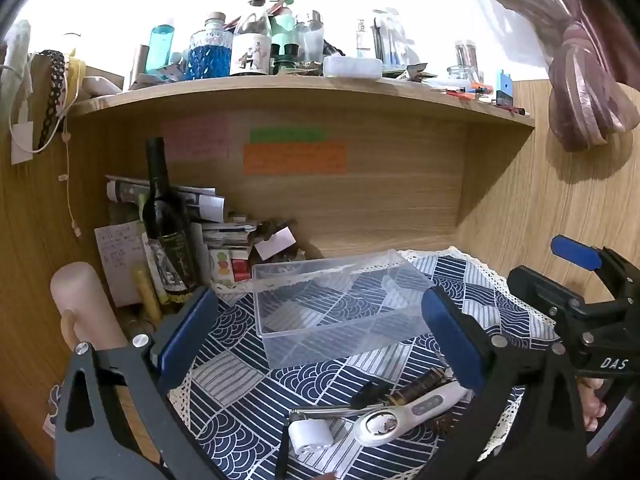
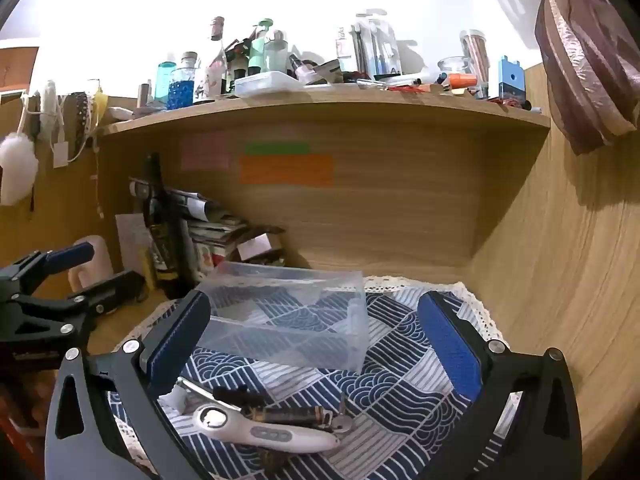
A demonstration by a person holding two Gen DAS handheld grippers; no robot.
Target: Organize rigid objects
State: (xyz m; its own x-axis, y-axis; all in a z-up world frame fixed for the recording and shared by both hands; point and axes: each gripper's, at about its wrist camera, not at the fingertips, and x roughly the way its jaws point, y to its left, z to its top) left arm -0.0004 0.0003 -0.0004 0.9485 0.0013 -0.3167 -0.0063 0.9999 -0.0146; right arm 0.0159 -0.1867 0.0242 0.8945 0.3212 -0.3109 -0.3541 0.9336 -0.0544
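A clear plastic box point(image 1: 340, 304) stands empty on the blue-and-white patterned cloth point(image 1: 240, 392); it also shows in the right wrist view point(image 2: 288, 316). In front of it lies a small pile: a white handheld device with buttons point(image 1: 404, 412) point(image 2: 272, 432), a white roller tool with a metal handle point(image 1: 310, 436), and dark cylindrical pieces point(image 1: 420, 384) point(image 2: 292, 414). My left gripper point(image 1: 320, 340) is open and empty above the cloth. My right gripper point(image 2: 316, 344) is open and empty above the pile; it shows at the right of the left view point(image 1: 576, 280).
A dark wine bottle point(image 1: 168, 232), stacked papers and boxes point(image 1: 224, 240) and a pink cylinder point(image 1: 84, 304) crowd the back left. A wooden shelf point(image 1: 300, 92) overhead holds several bottles and jars. Wooden walls close the back and right. A tied curtain point(image 1: 584, 92) hangs at the upper right.
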